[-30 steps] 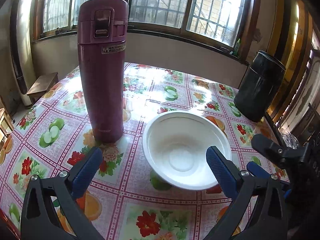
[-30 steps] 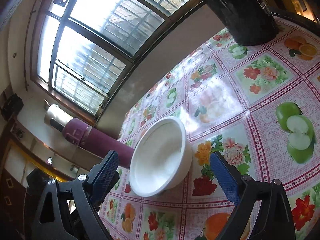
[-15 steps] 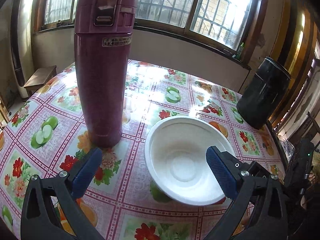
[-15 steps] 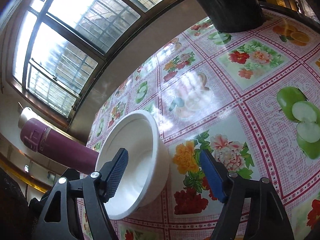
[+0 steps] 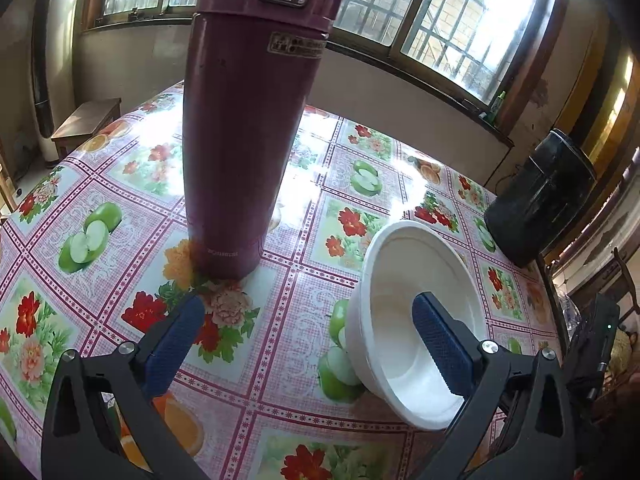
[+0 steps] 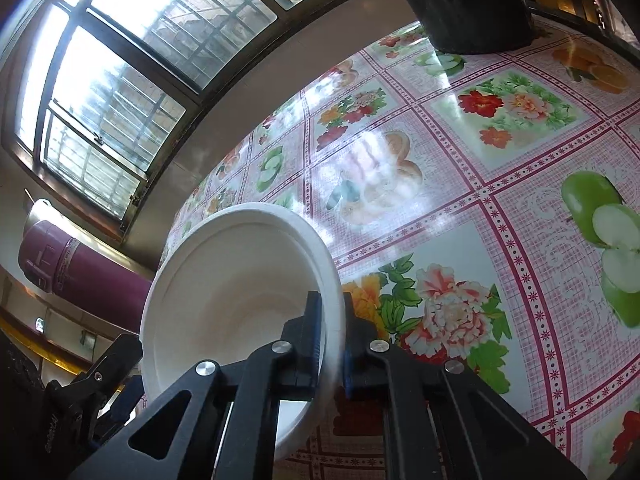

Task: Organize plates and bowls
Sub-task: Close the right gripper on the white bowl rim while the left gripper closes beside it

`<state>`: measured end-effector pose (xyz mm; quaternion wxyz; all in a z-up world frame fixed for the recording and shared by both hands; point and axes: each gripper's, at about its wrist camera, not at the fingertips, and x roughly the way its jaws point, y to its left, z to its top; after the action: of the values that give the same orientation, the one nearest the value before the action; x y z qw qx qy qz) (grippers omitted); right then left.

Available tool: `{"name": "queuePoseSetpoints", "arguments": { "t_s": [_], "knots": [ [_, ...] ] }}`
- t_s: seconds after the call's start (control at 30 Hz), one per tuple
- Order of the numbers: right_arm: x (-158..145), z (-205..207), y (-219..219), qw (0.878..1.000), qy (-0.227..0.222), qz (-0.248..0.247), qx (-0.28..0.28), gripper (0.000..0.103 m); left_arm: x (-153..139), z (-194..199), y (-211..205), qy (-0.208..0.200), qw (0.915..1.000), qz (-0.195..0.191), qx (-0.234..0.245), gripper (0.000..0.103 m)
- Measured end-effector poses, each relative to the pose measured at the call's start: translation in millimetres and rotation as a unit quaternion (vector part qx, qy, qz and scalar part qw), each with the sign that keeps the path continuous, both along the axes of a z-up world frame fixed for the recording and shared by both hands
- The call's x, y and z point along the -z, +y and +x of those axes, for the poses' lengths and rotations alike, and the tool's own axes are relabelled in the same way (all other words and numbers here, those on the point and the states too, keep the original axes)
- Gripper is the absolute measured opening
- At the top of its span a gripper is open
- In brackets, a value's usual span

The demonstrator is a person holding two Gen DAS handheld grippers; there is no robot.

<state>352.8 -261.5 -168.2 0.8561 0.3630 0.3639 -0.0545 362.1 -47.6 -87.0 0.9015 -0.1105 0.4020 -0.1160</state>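
Note:
A white bowl [image 6: 240,280] is tilted up on the flowered tablecloth. My right gripper [image 6: 330,332] is shut on the bowl's near rim, one finger inside and one outside. In the left wrist view the same bowl [image 5: 416,280] leans up at the lower right. My left gripper [image 5: 308,340] is open and empty, its right finger in front of the bowl's inside, its left finger over the cloth.
A tall maroon thermos [image 5: 248,132] stands just ahead of my left gripper; it also shows in the right wrist view [image 6: 80,272]. A black cylindrical container [image 5: 540,200] stands at the table's far right edge. Windows run behind the table [image 5: 120,208].
My right gripper closed on the bowl's rim and tipped the bowl up. My left gripper moved forward and left, closer to the thermos, and stayed open.

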Motion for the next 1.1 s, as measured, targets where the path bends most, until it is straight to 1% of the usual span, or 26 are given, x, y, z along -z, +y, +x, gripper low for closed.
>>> {"name": "queuePoseSetpoints", "arguments": {
  "t_s": [0.1,0.17,0.3,0.37,0.47,0.63,0.73,0.87,0.97,1.03,1.1],
  "knots": [
    [-3,-1,2,1.0,0.0,-0.001,-0.002,0.007,-8,-5,1,-0.009,0.9999,-0.001,0.005,0.103],
    [-5,-1,3,1.0,0.003,-0.004,-0.002,0.007,-10,-5,4,-0.008,0.9999,-0.004,0.006,0.103],
    [-6,-1,5,1.0,0.02,-0.016,-0.001,0.007,-5,-3,10,0.024,0.9994,-0.019,0.018,0.103],
    [-8,-2,7,0.999,0.028,-0.018,-0.004,0.007,-3,-3,13,0.041,0.9982,-0.033,0.028,0.103],
    [-13,-6,7,0.999,0.037,-0.026,-0.005,0.007,-4,-8,15,0.054,0.9967,-0.046,0.039,0.103],
    [-16,-33,-3,0.999,0.048,-0.022,-0.002,0.007,-3,-18,19,0.082,0.9926,-0.073,0.053,0.103],
    [-9,-53,-12,0.998,0.063,-0.004,0.004,0.007,1,-29,19,0.099,0.989,-0.087,0.067,0.103],
    [-12,-79,-17,0.998,0.065,0.007,0.002,0.007,4,-47,17,0.114,0.9866,-0.088,0.077,0.103],
    [-21,-94,-15,0.998,0.057,0.008,-0.006,0.007,0,-58,21,0.113,0.9864,-0.095,0.073,0.103],
    [-27,-104,-12,0.998,0.052,0.009,-0.015,0.007,-5,-64,19,0.109,0.9877,-0.081,0.077,0.103],
    [-31,-112,-8,0.999,0.05,0.008,-0.019,0.007,-6,-68,16,0.114,0.9875,-0.068,0.084,0.103]
  ]
}}
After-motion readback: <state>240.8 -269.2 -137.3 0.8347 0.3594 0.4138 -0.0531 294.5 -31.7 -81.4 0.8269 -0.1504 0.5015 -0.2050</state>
